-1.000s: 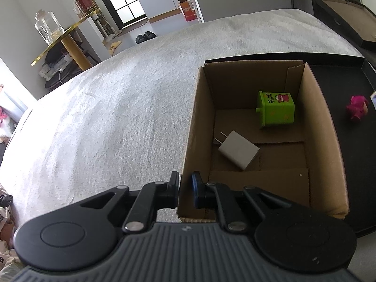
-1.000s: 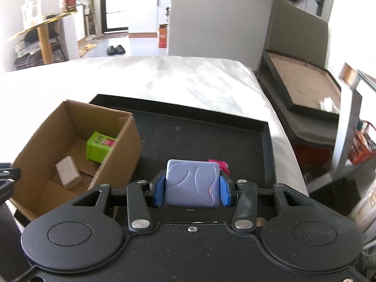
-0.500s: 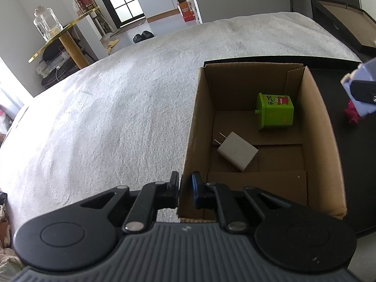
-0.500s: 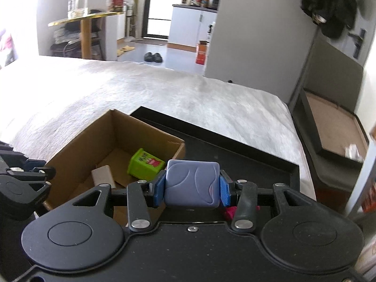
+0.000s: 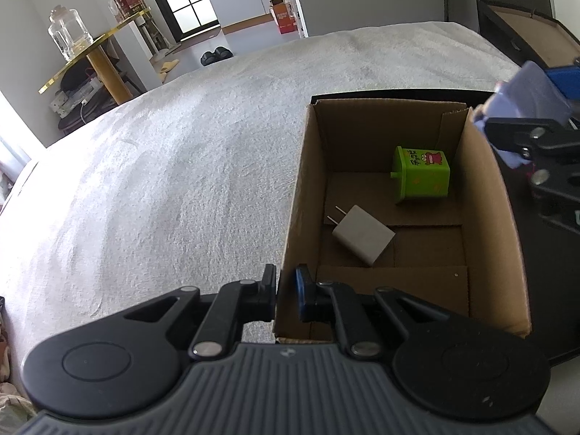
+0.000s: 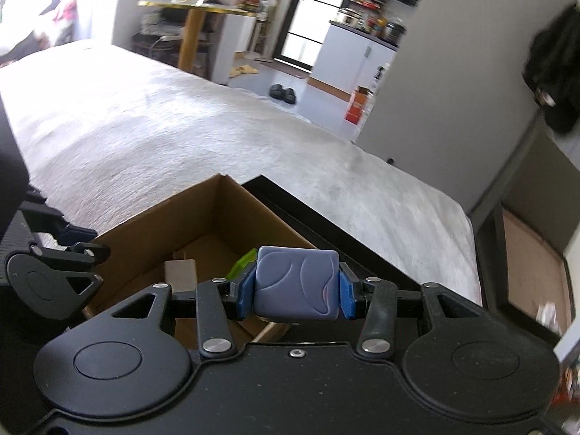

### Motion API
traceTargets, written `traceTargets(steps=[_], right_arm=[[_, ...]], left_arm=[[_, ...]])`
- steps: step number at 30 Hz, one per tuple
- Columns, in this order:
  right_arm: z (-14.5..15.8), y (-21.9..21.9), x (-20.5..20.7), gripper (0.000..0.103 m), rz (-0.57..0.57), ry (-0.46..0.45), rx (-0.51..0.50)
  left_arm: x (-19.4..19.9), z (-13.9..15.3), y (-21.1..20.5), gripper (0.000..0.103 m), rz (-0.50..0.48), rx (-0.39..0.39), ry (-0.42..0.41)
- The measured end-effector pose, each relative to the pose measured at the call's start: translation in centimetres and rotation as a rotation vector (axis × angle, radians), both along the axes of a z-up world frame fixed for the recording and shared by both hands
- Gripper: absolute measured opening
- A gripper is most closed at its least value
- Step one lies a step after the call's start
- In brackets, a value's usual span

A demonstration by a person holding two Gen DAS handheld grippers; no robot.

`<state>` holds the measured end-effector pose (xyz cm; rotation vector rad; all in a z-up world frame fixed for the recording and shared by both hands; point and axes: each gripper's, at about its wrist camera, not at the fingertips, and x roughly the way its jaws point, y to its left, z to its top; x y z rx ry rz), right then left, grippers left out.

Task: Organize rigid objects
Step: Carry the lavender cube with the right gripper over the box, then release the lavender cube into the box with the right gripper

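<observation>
Right gripper point(image 6: 294, 287) pinching blue block point(image 6: 297, 284) (above cardboard box point(image 6: 152, 239)), left gripper point(image 5: 286, 291) clamping box wall

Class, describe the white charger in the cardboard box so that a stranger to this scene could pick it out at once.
Find the open cardboard box on the white-covered bed, its near corner pinched by the left gripper. On its floor lie two things. The white charger is the flat plain block nearer that gripper, two metal prongs sticking out; its neighbour, the green cube, is bright and printed.

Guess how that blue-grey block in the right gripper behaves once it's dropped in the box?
The blue-grey block looks rigid: no dent where the right gripper's pads clamp it. Squarish flat faces suggest it'll settle, not roll. Its smooth surface might slide a little on the cardboard box floor.
</observation>
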<state>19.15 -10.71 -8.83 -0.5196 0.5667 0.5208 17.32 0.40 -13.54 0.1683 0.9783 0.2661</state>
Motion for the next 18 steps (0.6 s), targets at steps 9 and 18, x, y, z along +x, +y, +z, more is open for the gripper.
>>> traceTargets(steps=[9, 18], right_arm=[[0.0, 1.4, -0.1, 0.045, 0.087, 0.006, -0.026], [0.2, 2.2, -0.3, 0.05, 0.073, -0.083, -0.047]], left_arm=[[0.0, 0.0, 0.7, 0.01, 0.009, -0.032, -0.005], [-0.1, 0.0, 0.6, 0.009, -0.003, -0.034, -0.011]])
